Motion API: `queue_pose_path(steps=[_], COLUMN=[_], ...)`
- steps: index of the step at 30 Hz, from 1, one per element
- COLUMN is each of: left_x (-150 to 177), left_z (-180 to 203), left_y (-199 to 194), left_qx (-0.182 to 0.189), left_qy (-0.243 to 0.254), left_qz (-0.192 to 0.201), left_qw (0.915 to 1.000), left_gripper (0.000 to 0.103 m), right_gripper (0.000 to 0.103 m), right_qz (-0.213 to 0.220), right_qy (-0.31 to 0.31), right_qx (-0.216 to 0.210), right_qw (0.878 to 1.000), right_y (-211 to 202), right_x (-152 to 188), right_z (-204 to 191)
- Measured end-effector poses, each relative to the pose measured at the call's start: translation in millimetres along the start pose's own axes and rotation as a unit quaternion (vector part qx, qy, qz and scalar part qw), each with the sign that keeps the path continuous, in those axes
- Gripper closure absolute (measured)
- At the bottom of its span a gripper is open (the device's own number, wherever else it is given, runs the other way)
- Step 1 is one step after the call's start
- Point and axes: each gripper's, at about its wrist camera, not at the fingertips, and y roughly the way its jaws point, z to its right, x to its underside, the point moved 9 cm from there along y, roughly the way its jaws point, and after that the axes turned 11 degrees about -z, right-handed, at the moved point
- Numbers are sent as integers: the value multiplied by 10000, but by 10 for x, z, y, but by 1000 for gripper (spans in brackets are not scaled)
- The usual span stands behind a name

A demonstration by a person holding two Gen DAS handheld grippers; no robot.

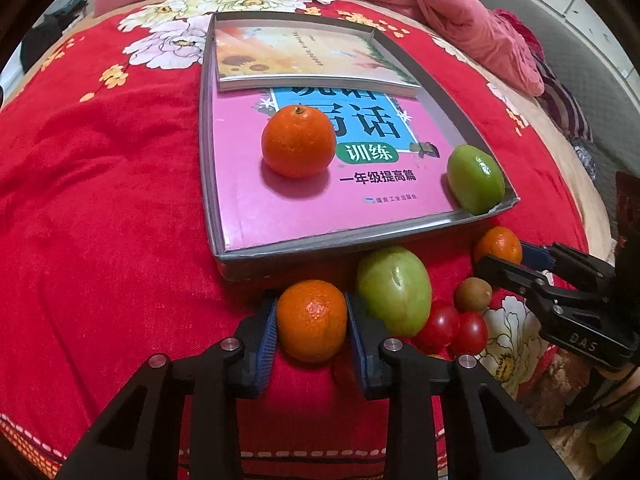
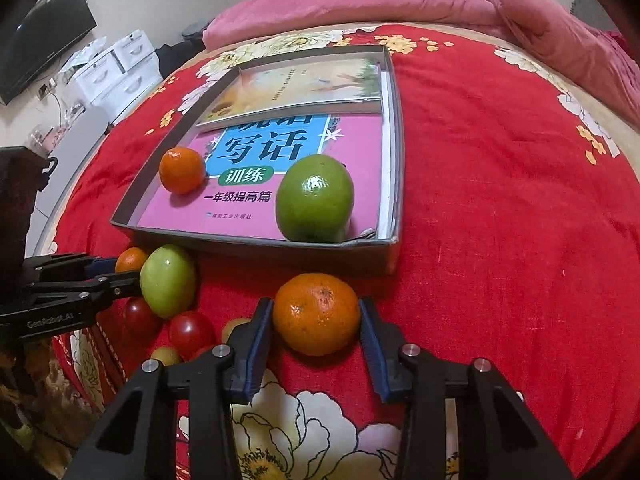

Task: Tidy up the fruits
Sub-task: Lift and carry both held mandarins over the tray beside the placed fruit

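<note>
Now left gripper (image 1: 311, 320) pinches orange (image 1: 312, 321) on red blanket (image 1: 100, 200) near grey tray (image 1: 320, 242), stem end unclear; right gripper (image 2: 317, 316) brackets second orange (image 2: 317, 314), contact seemingly light.

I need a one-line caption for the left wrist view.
Left tongs grip an orange before a tray holding books and two fruits.
</note>
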Motion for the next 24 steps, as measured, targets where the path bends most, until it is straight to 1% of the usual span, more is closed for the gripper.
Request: queue_pose_path(steps=[4,7,15,24], left_x=[-2,4,-9,-57], left_z=[-4,2,87,89], left_y=[-27,-113,-420,-667], left_qx=[64,212,264,293], left_qy=[-31,-60,41,0], left_qz=[43,126,559,939], left_qw=[10000,9997,9981,9952], left_gripper=[71,71,71,71], right_gripper=[61,61,61,61], right_qz=[67,159,564,936], right_qy=[-85,-188,-528,-873], right_qx=[-80,-139,-242,-188], right_qw=[9999,9996,9967,9916], right_y=[-54,-113,-301,-463], right_x=[18,18,-36,-85], right_z=[-59,-115,-306,-466])
